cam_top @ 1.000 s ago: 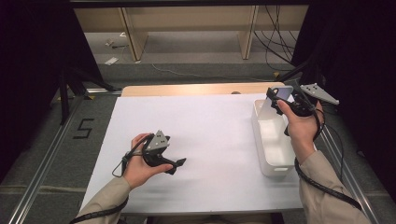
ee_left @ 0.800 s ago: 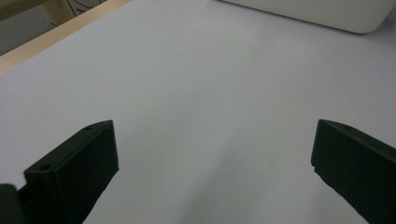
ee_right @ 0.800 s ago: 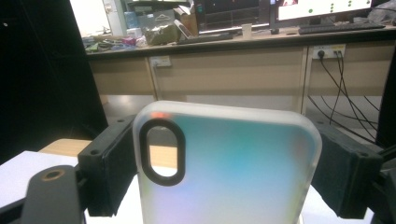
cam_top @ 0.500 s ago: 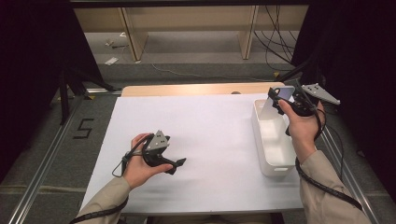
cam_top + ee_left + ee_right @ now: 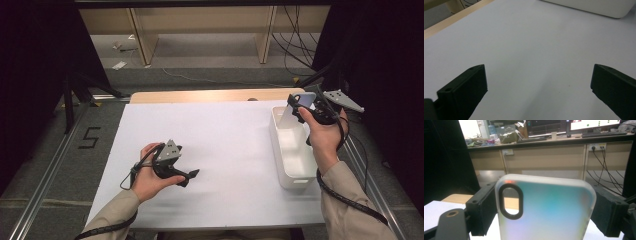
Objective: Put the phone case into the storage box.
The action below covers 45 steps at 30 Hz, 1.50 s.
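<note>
The left gripper (image 5: 192,175) is held low over the white table sheet (image 5: 225,150), its jaws spread wide apart with nothing between them. Farther off, at the right, a translucent phone case (image 5: 546,210) is clamped edgewise between the jaws of the right gripper (image 5: 300,106), raised above the far end of the white bin (image 5: 295,175).

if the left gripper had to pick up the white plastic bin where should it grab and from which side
Probably the near short wall of the white plastic bin, taken from above with one jaw inside and one outside. The bin is too wide to span, but its thin upright rim is open at the top. The left gripper stands open over the white table.
</note>
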Each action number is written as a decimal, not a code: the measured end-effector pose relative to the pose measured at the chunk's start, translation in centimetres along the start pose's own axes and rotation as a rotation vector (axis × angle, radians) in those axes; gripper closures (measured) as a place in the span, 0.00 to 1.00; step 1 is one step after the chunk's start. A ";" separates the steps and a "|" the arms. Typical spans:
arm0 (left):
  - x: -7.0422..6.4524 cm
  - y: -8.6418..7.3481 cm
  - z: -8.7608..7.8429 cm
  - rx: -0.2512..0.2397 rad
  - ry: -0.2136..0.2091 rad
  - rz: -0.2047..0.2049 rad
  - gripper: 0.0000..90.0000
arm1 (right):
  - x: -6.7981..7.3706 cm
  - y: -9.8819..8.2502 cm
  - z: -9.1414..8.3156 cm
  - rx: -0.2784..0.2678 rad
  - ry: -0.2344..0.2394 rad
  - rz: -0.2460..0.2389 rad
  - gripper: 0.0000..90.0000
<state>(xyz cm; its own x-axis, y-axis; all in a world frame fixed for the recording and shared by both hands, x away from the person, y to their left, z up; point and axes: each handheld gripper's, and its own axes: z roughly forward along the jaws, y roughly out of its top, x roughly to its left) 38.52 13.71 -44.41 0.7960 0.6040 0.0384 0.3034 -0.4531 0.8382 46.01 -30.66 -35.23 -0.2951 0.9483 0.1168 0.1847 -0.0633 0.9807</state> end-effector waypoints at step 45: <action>0.0 0.0 0.0 -0.010 0.004 0.000 0.00 | -0.1 -0.6 0.5 0.015 -0.010 -0.011 0.20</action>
<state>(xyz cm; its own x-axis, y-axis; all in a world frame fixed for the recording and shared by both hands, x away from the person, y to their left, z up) 38.53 13.72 -44.38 0.7942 0.6064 0.0403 0.2980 -0.4463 0.8438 46.37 -30.59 -35.88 -0.2884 0.9519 0.1040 0.1956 -0.0478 0.9795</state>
